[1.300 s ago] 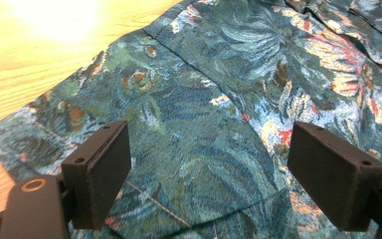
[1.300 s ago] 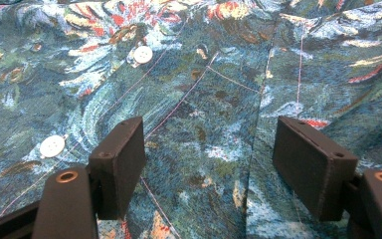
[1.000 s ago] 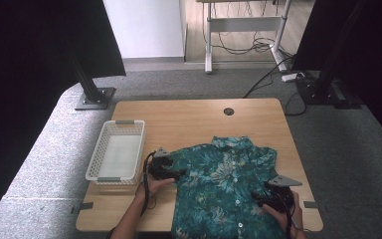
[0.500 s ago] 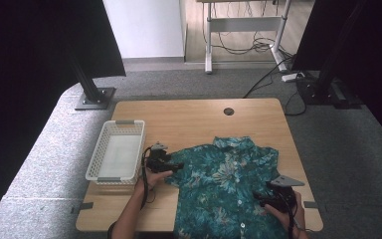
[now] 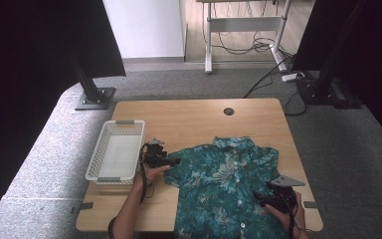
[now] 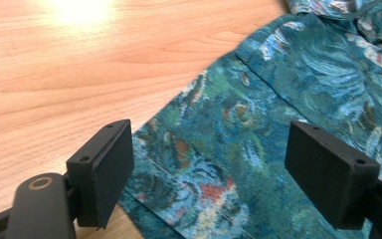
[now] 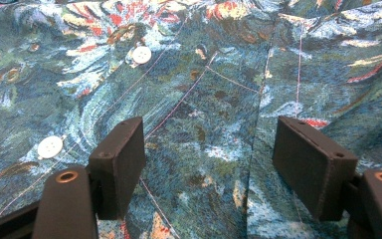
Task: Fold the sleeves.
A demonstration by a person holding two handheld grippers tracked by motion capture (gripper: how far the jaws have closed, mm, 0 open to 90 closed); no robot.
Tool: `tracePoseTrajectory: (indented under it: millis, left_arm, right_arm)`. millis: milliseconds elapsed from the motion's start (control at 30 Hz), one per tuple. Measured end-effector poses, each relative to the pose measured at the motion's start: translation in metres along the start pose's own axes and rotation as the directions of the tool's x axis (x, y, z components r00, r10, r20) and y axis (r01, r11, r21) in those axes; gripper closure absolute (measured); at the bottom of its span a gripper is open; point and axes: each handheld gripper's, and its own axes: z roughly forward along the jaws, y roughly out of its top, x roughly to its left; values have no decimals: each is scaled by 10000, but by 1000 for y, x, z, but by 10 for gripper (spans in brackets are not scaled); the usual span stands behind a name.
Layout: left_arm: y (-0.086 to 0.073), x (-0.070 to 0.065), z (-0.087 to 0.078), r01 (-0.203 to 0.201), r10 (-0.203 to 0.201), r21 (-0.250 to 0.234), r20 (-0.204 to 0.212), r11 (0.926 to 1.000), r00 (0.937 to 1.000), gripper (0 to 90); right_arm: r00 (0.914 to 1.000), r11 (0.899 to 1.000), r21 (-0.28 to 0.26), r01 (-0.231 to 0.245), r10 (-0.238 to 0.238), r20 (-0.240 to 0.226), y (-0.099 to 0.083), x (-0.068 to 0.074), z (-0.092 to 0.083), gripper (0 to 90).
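Here one teal flowered shirt [image 5: 224, 189] lies spread flat on the counter [image 5: 194, 119], buttons up. The left gripper [image 5: 171, 162] has its fingers [image 6: 104, 169] apart over the sleeve hem; the right gripper [image 5: 263, 198] stands wide over the lower front, gripping nothing. Likely a fold is starting: next, pinch the cloth. One white basket [image 5: 114, 157] sits beyond the left fingers.

The shirt [image 5: 224, 184] is seen as matt woven cloth printed in teal, with glossy white buttons [image 7: 141, 54]. The bench [image 5: 194, 119] is finished in smooth, faintly shiny wood; the basket [image 5: 95, 167] is white perforated plastic.
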Motion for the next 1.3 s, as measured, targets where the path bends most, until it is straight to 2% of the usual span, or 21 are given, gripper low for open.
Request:
tracePoseTrajectory:
  millis: [233, 300, 567, 867, 1133, 1300]
  left_arm:
    - [2, 0, 2, 44, -43, 30, -328, 10000, 9995, 186]
    - [3, 1, 2, 165, -166, -15, -388, 9999, 9991, 180]
    - [4, -1, 4, 92, -89, 47, -617, 9999, 9981, 160]
    - [5, -2, 5, 75, -68, 62, -1054, 10000, 9944, 155]
    - [4, -3, 5, 51, -44, 63, -1129, 10000, 9936, 176]
    - [3, -4, 7, 45, -51, -45, -1404, 10000, 9901, 162]
  right_arm:
    - [10000, 10000, -4, -14, 14, -17, 0, 0, 0, 285]
    - [10000, 10000, -6, -15, 15, -23, 0, 0, 0, 285]
    - [10000, 10000, -8, -3, 3, -46, 0, -1, 0, 284]
    - [10000, 10000, -17, -56, 56, -73, 0, -1, -1, 285]
    - [10000, 10000, -23, -62, 62, -75, -1, -1, -1, 284]
    - [9999, 10000, -32, -68, 68, -92, -1, -1, -1, 284]
